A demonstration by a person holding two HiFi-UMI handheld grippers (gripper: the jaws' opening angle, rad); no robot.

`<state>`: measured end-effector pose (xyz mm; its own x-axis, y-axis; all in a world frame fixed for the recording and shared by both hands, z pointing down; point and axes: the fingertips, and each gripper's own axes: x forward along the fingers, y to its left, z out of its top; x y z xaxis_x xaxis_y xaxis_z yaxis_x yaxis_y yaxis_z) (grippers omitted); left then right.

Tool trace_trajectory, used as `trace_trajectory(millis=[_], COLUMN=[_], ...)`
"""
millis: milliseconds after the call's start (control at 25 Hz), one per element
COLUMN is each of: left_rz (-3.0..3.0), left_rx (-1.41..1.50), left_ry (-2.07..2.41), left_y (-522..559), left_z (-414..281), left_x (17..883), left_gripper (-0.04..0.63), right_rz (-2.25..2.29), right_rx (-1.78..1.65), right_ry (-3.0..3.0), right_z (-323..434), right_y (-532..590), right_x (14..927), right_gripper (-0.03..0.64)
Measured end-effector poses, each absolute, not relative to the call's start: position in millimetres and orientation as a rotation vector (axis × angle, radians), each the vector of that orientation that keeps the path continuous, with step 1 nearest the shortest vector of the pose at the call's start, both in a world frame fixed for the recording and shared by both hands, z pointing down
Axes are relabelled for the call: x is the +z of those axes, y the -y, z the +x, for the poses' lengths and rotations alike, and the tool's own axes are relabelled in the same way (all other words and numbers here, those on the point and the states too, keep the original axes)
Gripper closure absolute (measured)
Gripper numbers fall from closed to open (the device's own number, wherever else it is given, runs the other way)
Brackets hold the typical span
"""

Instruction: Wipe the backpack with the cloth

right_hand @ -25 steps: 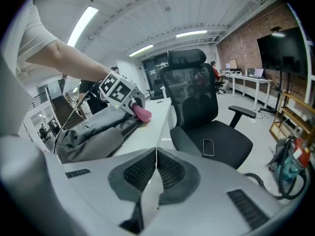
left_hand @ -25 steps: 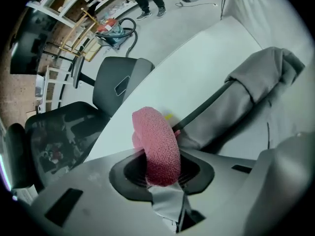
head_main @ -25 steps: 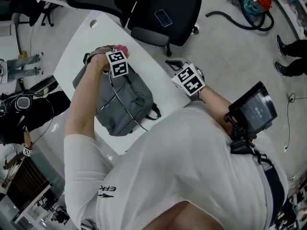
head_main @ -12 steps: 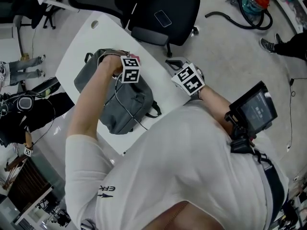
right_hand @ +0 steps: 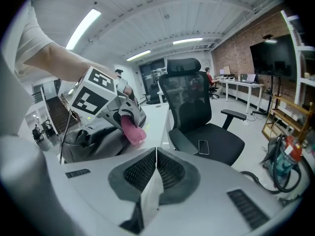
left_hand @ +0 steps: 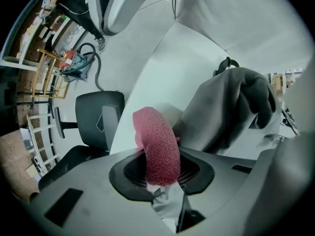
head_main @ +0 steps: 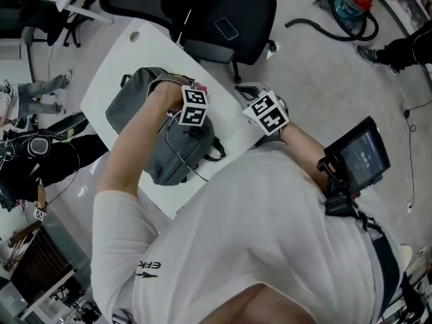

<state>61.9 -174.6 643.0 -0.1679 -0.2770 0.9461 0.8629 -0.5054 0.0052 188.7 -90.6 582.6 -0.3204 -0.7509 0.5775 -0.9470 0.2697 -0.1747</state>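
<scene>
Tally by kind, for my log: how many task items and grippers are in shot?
backpack: 1
pink cloth: 1
grippers: 2 (left gripper, jaws shut on the cloth; right gripper, jaws shut, empty)
Total: 4

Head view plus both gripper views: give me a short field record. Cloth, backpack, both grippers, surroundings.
cloth: pink, folded over, clamped in the left gripper
backpack: grey, lying on the white table
left gripper: shut on cloth, at the backpack's end nearest the chair; cloth-to-bag contact unclear
right gripper: jaws together, nothing between them, near the table's edge
chair: black office chair beyond the table, phone on its seat
</scene>
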Motion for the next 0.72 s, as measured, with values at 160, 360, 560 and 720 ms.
trace_trajectory(millis=[160,360,560,720], left_rz=[-1.285,-1.336,-1.39,-1.449], left_rx=[-1.738,-1.733,-1.741,-1.742], left_ry=[0.789,0.948,1.006,0.959], left_y=[139.5,80.8,49.3,48.6], left_z=[64.7,59.6,57.1,57.4], left_x=[640.1,643.0,648.6,653.5], left_gripper=[0.494,0.494,0.495,0.494], right_rz=[1.563,1.581,1.589,1.59], right_rx=[0.699,0.688,0.678,0.667], right_ry=[2.154,2.149,2.146,2.144], right_z=[186.0,184.2,181.2,176.3], right_y=[75.4,61.1,49.8,45.1], right_x=[580.9,578.8,580.3,583.4], right_gripper=[0.611,0.611,0.611,0.611])
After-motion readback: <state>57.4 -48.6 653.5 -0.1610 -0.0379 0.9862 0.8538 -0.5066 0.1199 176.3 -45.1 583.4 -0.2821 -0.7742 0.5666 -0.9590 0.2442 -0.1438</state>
